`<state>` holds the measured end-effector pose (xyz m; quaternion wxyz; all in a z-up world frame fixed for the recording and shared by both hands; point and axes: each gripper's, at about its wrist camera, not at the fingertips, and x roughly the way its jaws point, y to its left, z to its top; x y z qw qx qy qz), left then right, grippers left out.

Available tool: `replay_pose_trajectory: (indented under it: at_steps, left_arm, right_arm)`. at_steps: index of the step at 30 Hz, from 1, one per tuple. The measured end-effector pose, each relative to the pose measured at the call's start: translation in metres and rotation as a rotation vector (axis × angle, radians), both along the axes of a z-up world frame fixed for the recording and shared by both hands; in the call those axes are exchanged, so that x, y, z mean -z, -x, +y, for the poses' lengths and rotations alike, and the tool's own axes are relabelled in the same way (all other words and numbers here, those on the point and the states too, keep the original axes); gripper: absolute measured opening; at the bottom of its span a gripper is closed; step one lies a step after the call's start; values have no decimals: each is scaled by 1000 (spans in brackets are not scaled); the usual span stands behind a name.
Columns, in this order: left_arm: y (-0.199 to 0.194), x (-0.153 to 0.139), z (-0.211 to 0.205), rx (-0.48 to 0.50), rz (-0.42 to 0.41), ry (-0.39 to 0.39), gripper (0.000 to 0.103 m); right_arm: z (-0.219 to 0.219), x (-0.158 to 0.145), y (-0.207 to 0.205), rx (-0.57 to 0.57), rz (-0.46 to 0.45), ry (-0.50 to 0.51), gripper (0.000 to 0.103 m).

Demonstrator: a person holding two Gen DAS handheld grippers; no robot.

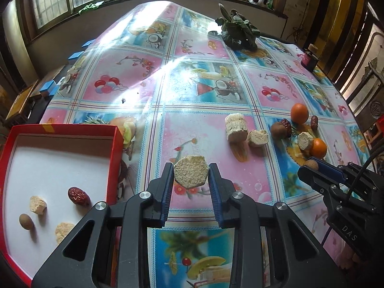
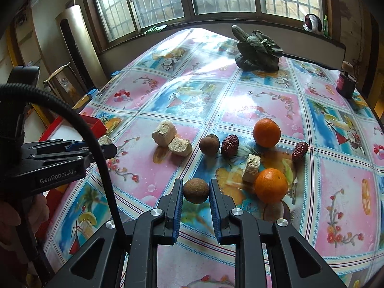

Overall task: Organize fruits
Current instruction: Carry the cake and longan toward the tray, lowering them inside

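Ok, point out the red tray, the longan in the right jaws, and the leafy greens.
red tray [image 1: 114,158], left wrist view, on its right wall.
longan [image 2: 196,190], right wrist view, on its front face.
leafy greens [image 2: 258,52], right wrist view, on the middle leaves.

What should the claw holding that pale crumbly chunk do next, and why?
Probably swing left and lower over the red box. The left claw is shut on the pale chunk, lifted off the table, and the box beside it already holds a red date, a brown round fruit and similar chunks, so this piece likely belongs there too.
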<state>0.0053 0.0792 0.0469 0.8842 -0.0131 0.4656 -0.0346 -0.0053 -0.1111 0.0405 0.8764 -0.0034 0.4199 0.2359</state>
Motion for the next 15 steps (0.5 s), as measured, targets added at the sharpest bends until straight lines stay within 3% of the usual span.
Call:
replay_pose_trajectory:
  at_steps: [8, 15]
  left_arm:
    - [21, -8, 0, -6, -31, -3, 28]
    - [38, -17, 10, -29, -57, -20, 28]
  right_arm:
    - [4, -12, 14, 32, -15, 1, 21]
    - [22, -25, 26, -7, -34, -4, 21]
